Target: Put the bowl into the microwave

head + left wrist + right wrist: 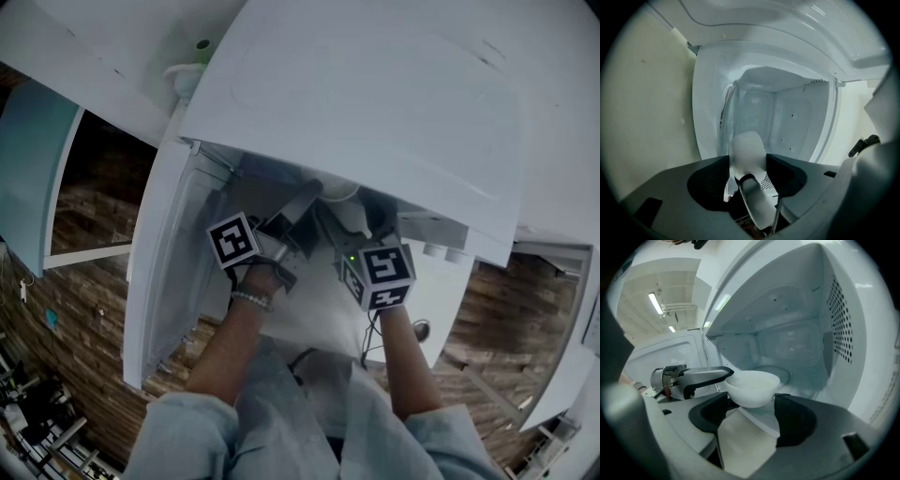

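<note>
Looked like a mock kitchen set up in a lab or studio hall, not a home. A white microwave (375, 122) stood with its door (164, 281) open among white cabinet panels (103, 47), over a wood-plank floor (84, 319). The right gripper view showed a high ceiling with strip lights (655, 302) and exposed pipework (677, 309). Metal-framed gear (37, 412) stood on the floor, too small to identify.

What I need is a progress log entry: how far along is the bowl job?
Done: the microwave door stands open. In hand: the left gripper pinches the bowl by its rim and holds it in the air, short of the turntable. The right gripper is open, holding nothing. Left: set the bowl down there, release, withdraw.
</note>
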Available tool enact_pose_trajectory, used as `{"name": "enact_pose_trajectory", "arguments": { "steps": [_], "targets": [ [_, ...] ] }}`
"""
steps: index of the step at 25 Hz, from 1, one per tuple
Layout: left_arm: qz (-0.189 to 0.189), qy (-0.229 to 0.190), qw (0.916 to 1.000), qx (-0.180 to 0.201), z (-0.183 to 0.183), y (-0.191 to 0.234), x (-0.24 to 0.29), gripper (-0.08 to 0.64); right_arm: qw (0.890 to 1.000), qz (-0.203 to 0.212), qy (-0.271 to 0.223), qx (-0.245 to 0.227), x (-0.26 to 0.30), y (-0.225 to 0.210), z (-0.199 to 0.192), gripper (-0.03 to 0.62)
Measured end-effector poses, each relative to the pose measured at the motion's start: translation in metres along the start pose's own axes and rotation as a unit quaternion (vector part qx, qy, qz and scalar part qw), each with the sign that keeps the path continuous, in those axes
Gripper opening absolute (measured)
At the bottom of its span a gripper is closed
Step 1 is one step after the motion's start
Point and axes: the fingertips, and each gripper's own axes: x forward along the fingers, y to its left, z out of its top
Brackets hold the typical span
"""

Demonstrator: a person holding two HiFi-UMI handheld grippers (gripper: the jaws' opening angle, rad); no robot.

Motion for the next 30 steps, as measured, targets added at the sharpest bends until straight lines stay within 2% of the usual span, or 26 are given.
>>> {"name": "enact_pose_trajectory", "arguments": {
  "steps": [4, 12, 14, 21, 30],
  "targets": [
    [0.008, 0.014, 0.9998, 0.008, -0.007, -0.001, -0.002, 0.233, 1.000, -0.019, 0.009, -0.002, 0.005, -0.005, -0.001, 0.321],
    [0.016, 0.007, 0.9997, 0.019, -0.007, -0.001, -0.016, 0.232, 0.999, -0.039, 0.019, -0.010, 0.019, -0.012, 0.006, 0.321],
    [0.019, 0.006, 0.9994, 0.027, -0.008, -0.002, -0.021, 0.196, 0.999, -0.041, 0.023, -0.013, 0.024, -0.013, 0.008, 0.321],
    [0.023, 0.029, 0.9958, 0.084, -0.019, -0.016, -0.033, 0.195, 0.998, -0.044, 0.044, -0.022, 0.037, -0.017, 0.010, 0.321],
    [0.049, 0.040, 0.9875, 0.145, -0.028, -0.025, -0.046, 0.195, 0.998, -0.036, 0.040, 0.012, 0.038, -0.015, 0.008, 0.325]
  ]
}}
